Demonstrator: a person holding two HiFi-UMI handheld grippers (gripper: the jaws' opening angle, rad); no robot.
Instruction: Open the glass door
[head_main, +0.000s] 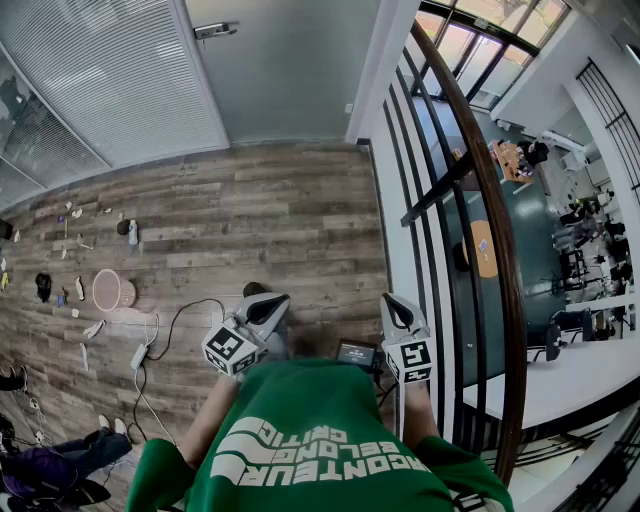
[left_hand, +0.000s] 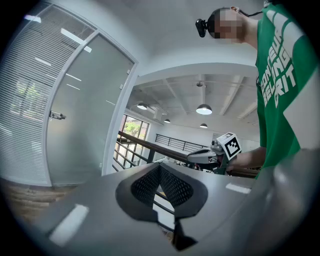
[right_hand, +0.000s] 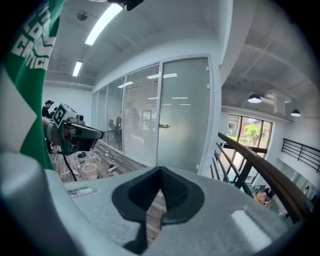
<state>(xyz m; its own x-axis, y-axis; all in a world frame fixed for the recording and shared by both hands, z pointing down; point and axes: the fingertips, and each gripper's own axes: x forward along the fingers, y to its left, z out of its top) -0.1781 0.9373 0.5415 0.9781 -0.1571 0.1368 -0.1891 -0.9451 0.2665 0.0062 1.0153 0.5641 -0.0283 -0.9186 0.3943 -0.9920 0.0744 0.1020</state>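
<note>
The glass door (head_main: 290, 70) stands closed at the far end of the landing, straight ahead of the person. Its one handle (head_main: 215, 30) sits on the edge next to the slatted blind panel (head_main: 110, 80). Its other edge meets a white post (head_main: 385, 70). From there a railing (head_main: 490, 200) with a wooden handrail and black bars runs back along the person's right, with a lower floor beyond it.

Between person and door the plank floor (head_main: 280, 220) lies bare, a wide lane. The clutter keeps to the left side (one pink round tub (head_main: 108, 290), a cable (head_main: 170, 325) looping to a power strip, and a scatter of bits too small to name).

Two grippers are held out in front of the green shirt (head_main: 310, 430), well apart from the door. The left gripper (head_main: 266, 305) has its jaws closed together with nothing between them. The right gripper (head_main: 398, 305), just beside the railing bars, is likewise closed and empty.
</note>
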